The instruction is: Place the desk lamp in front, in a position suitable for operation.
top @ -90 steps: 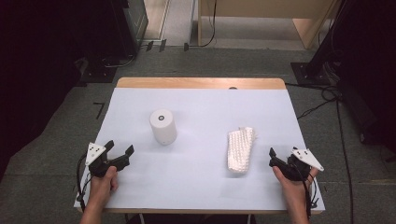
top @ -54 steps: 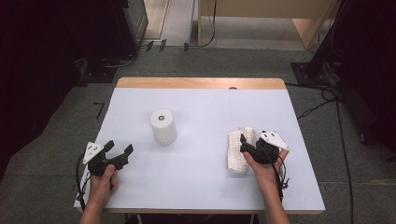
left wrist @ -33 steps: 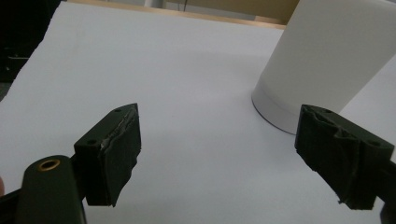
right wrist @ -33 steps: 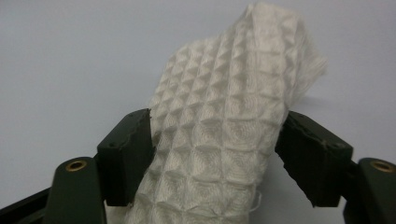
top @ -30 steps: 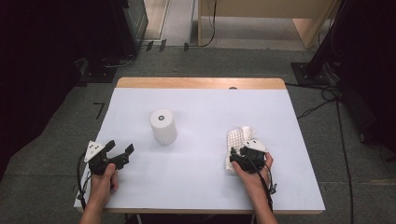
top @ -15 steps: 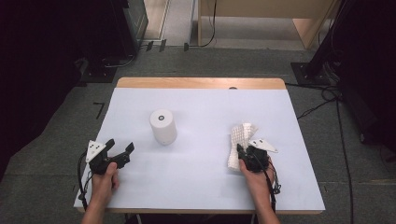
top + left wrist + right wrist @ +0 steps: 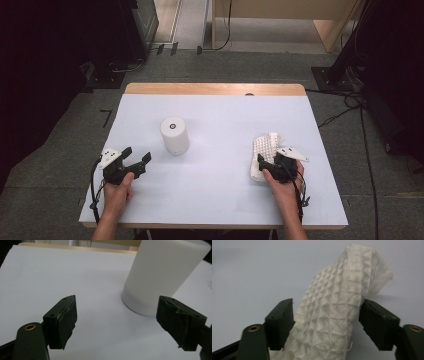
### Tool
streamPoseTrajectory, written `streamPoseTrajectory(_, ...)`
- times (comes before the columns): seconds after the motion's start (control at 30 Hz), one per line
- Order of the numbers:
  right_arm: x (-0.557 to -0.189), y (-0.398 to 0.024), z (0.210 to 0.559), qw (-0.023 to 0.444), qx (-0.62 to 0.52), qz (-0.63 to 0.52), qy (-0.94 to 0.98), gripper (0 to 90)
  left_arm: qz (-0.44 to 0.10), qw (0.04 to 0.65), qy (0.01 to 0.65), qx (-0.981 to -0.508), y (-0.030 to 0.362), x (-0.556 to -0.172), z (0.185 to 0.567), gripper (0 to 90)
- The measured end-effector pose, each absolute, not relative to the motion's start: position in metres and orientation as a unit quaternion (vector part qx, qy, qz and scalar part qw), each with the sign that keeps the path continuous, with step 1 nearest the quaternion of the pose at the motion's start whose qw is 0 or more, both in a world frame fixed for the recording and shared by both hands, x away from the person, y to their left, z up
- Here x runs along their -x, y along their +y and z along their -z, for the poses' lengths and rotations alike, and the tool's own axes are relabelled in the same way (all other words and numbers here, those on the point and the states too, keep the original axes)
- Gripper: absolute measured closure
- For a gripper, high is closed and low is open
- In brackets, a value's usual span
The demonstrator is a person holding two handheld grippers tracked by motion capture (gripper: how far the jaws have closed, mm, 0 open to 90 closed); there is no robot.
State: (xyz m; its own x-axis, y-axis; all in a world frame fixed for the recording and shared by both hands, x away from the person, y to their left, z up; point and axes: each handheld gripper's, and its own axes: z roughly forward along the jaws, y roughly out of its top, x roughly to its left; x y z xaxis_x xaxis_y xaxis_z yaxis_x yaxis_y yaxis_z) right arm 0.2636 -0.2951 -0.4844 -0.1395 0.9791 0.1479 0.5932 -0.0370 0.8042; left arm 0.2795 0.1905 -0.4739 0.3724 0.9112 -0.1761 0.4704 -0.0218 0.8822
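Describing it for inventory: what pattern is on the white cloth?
A raised waffle grid of small squares on the white cloth, clearest in the right gripper view.

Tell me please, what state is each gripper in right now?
Left gripper: open, empty.
Right gripper: open; jaws have just been opening, white waffle-textured cloth between them, not clamped.

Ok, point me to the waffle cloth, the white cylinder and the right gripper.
waffle cloth point(image 7: 332, 302): right gripper view, middle of its textured face.
white cylinder point(image 7: 175, 141): high view, its side wall.
right gripper point(image 7: 325, 322): right gripper view, midway between its fingertips, cloth between the jaws.
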Motion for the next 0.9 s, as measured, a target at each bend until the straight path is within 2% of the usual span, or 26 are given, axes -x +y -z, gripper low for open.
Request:
streamPoseTrajectory(0.13,-0.262,-0.299,0.482,0.26,-0.606,-0.392,0.641,21.4,-0.227,0.48,0.504,-0.681,0.185,-0.28,0.473,17.0)
streamPoseTrajectory(0.2,-0.262,-0.301,0.483,0.264,-0.601,-0.398,0.641,21.2,-0.223,0.49,0.501,-0.678,0.183,-0.28,0.472,12.9)
streamPoseTrajectory(0.4,-0.262,-0.31,0.49,0.256,-0.595,-0.424,0.632,21.3,-0.242,0.482,0.488,-0.686,0.169,-0.28,0.47,13.5)
streamPoseTrajectory(0.63,-0.262,-0.311,0.492,0.249,-0.592,-0.433,0.633,20.8,-0.23,0.5,0.475,-0.687,0.155,-0.287,0.465,13.4)
streamPoseTrajectory(0.9,-0.263,-0.307,0.493,0.251,-0.597,-0.42,0.635,21.4,-0.25,0.473,0.471,-0.701,0.123,-0.306,0.462,13.3)
